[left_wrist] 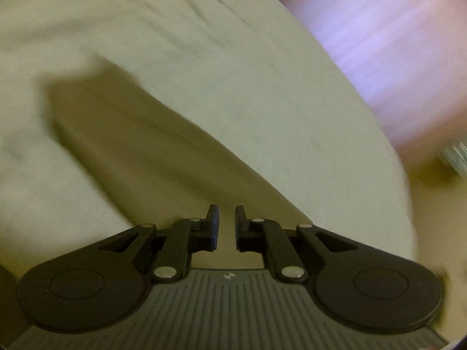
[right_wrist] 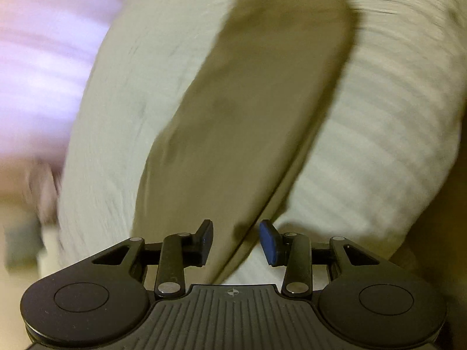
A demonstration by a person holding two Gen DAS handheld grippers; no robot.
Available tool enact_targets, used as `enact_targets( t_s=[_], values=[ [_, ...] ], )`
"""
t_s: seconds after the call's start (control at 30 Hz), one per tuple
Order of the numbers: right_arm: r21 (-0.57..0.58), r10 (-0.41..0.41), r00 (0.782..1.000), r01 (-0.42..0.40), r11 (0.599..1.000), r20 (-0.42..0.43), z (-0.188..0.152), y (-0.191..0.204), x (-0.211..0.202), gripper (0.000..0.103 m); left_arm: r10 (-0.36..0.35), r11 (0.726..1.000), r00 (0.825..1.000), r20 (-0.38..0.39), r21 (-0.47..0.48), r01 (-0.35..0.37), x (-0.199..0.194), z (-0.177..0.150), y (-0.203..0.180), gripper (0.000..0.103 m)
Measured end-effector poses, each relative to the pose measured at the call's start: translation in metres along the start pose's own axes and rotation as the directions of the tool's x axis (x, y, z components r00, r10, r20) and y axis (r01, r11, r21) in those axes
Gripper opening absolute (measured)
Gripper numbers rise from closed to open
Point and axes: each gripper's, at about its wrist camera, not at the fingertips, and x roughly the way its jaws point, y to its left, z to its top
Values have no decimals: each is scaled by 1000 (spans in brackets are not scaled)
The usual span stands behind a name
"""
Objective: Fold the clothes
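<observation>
Olive garment [right_wrist: 248, 110] lies ahead between right claw [right_wrist: 235, 242] fingers.

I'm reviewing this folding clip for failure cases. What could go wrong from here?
1. Both views are motion-blurred, so a grab at the olive garment may miss its edge.
2. The right claw is open over the garment and the white bedding; closing could pinch both.
3. The left claw holds nothing, its narrow gap may skip thick fabric.
</observation>
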Motion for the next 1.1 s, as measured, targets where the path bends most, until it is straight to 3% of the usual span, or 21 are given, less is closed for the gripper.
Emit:
enact_targets(
  t_s=[0.07, 0.17, 0.33, 0.43, 0.53, 0.63, 0.73, 0.8, 0.83, 0.97, 1.1],
  values=[
    [87, 22, 1000, -23, 996, 18, 14, -18, -8, 40, -71, 997, 993, -97, 35, 74, 17, -20, -24, 6],
    [152, 52, 998, -55, 987, 23, 19, -27, -8, 40, -102, 993, 979, -174, 39, 111, 33, -48, -46, 6],
    [184, 106, 994, -107, 977, 12, 26, -38, -7, 40, -88, 996, 977, -193, -13, 87, 40, -69, -53, 6],
    [191, 135, 991, -133, 973, 3, 29, -41, -3, 40, -74, 997, 979, -190, 2, 76, 45, -64, -58, 6],
    [189, 173, 985, -166, 968, -21, 46, -51, -4, 28, -66, 997, 980, -188, 18, 70, 46, -68, -63, 6],
    [194, 181, 983, -170, 966, -42, 53, -60, 0, 28, -58, 998, 980, -188, 11, 61, 49, -73, -63, 6],
    [185, 200, 979, -189, 964, -40, 63, -55, 7, 8, -58, 998, 980, -193, 11, 61, 52, -76, -65, 6],
    [174, 185, 981, -174, 969, -53, 66, -54, 9, 6, -57, 998, 979, -195, 17, 61, 52, -78, -67, 6],
    [161, 175, 983, -164, 973, -56, 67, -52, 10, 0, -56, 998, 979, -194, 20, 61, 52, -79, -67, 6],
    [28, 121, 993, -120, 992, -16, 62, -30, 3, 0, -60, 997, 981, -186, 35, 67, 52, -79, -69, 6],
    [26, -1, 999, 2, 1000, -36, 53, -36, 12, 0, -31, 997, 981, -192, 65, 44, 56, -81, -69, 6]
  ],
)
